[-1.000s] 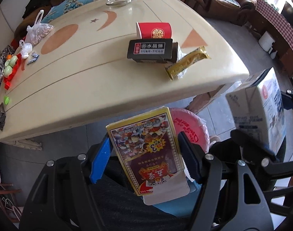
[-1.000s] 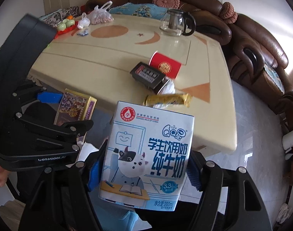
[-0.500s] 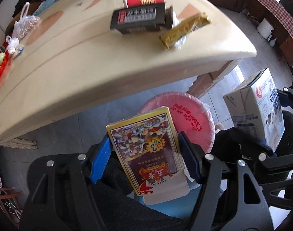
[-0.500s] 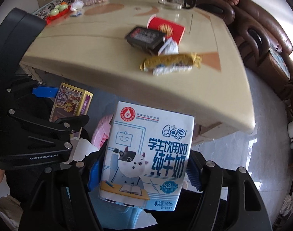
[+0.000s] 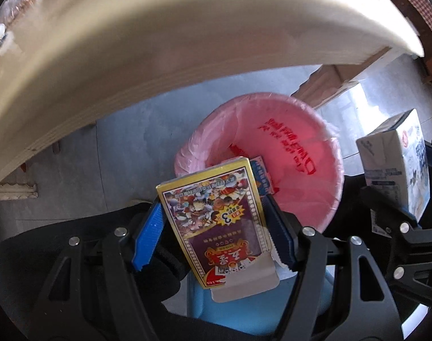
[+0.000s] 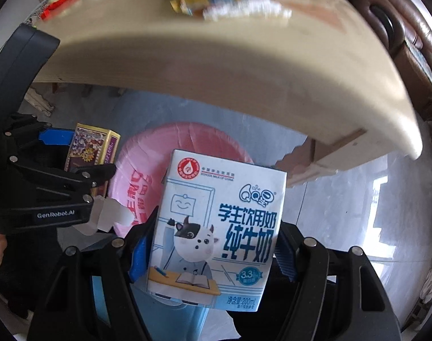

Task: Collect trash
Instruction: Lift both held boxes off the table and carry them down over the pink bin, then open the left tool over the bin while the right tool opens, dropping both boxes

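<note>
The left gripper (image 5: 213, 233) clamps the card box (image 5: 216, 221) upright, right at the pink-lined bin (image 5: 324, 153)'s near rim — nearer than the right gripper (image 6: 213, 251), gripping the milk carton (image 6: 218, 233).

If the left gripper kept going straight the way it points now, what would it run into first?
Most likely the pink-lined trash bin: the left gripper, shut on the playing-card box, points at its near rim and open mouth. Depth is unclear.
</note>
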Demonstrator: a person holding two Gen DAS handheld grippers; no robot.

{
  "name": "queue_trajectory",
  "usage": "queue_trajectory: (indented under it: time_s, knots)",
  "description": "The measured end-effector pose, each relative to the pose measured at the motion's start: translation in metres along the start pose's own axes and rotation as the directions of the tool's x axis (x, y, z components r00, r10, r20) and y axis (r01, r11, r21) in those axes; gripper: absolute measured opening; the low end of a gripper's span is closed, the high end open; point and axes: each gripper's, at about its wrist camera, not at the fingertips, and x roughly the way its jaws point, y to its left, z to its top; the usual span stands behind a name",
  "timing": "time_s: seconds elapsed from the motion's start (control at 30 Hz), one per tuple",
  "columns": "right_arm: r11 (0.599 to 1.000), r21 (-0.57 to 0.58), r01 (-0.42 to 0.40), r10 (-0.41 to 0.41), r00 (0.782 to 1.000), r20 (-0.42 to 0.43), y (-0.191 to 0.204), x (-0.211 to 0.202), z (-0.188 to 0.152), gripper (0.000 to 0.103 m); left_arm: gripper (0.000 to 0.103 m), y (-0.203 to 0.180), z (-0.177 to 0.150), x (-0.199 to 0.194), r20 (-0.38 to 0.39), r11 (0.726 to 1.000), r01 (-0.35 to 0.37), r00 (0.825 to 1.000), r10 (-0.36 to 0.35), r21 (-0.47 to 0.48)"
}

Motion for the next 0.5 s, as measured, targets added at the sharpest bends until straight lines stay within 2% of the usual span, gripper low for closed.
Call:
queue_trajectory:
  time_s: [0.5]
  knots:
    - [0.999,0.013,-0.045,0.046,0.99,-0.133,-0.004,0.081,-0.007,0.069,0.067,0.013,0.019,0.071,-0.141,0.998,0.019,0.99,-0.027,-0.063]
